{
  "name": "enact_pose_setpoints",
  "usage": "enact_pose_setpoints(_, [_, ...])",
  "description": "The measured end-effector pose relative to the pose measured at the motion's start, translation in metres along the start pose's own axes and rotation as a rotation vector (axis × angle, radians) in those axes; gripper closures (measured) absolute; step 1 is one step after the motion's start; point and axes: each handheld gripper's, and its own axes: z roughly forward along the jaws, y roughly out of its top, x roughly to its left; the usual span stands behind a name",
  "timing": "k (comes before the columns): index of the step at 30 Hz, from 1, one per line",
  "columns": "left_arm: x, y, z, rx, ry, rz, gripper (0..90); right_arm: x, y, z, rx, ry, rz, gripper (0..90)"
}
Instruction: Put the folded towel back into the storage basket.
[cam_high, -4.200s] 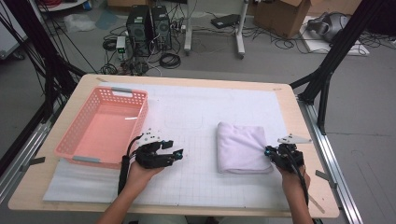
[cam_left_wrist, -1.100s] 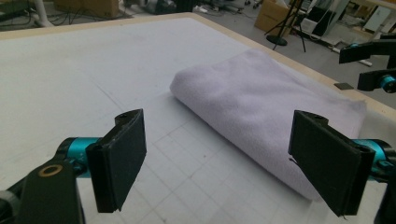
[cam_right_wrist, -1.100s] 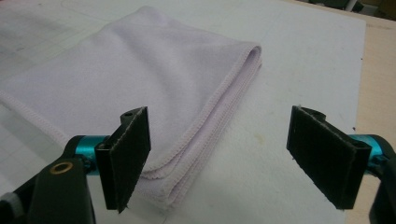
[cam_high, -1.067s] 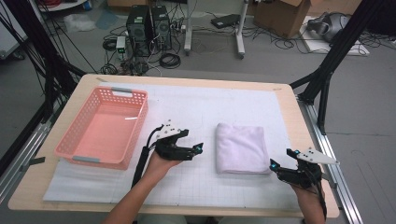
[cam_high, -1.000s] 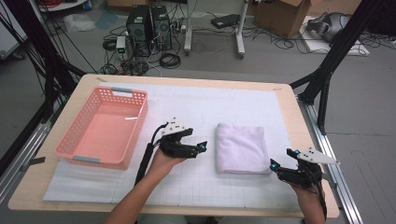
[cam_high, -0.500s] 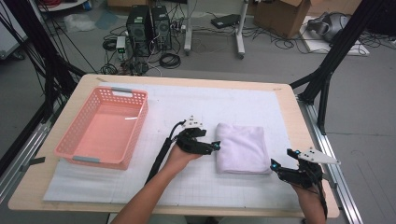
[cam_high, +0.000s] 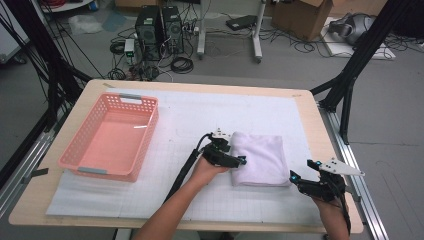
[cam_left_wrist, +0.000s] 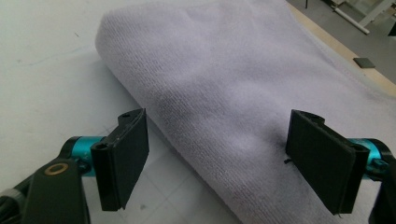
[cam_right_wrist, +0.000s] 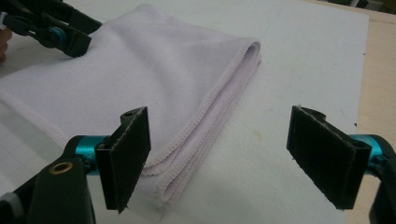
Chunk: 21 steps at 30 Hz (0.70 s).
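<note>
Black jaws stand wide apart on my left gripper (cam_left_wrist: 217, 158), and in the left gripper view the rounded folded edge of the lilac towel (cam_left_wrist: 224, 93) runs between them, with one jaw over the white mat and the other over the cloth. Neither jaw is pressing the fabric as far as I can see. From the high view, that left gripper (cam_high: 235, 160) sits at the towel's (cam_high: 260, 157) left edge, centre of the frame, my left hand (cam_high: 210, 167) behind it and the forearm coming up from the bottom edge.

My right gripper (cam_right_wrist: 219, 158) is spread open too, holding nothing. In the right gripper view its jaws frame the towel's (cam_right_wrist: 140, 84) stitched corner, one jaw low over the hem and the other over bare mat, while the left gripper (cam_right_wrist: 51, 28) shows at the upper left of that frame. In the high view the right gripper (cam_high: 305, 177) hovers at the lower right, just beside the towel's near right corner.

Farther out, the towel lies flat on the white gridded mat (cam_high: 200, 115) covering the wooden tabletop (cam_high: 90, 92). A pink basket (cam_high: 112, 137) stands at the left of the frame, well apart from the towel.
</note>
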Motion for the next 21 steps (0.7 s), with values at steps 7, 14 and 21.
enact_pose_setpoints(7, [0.001, 0.000, 0.005, 0.019, -0.002, -0.039, 19.4, 0.001, 0.000, 0.001, 0.005, 0.004, 0.003, 20.6])
enact_pose_setpoints(14, [-0.008, 0.004, 0.013, 0.047, -0.003, -0.039, 20.5, 0.001, 0.000, 0.001, 0.007, 0.007, -0.001, 20.6])
enact_pose_setpoints(21, [-0.010, 0.003, 0.014, 0.052, -0.008, -0.014, 38.4, 0.001, 0.000, 0.002, 0.008, 0.010, -0.003, 20.6])
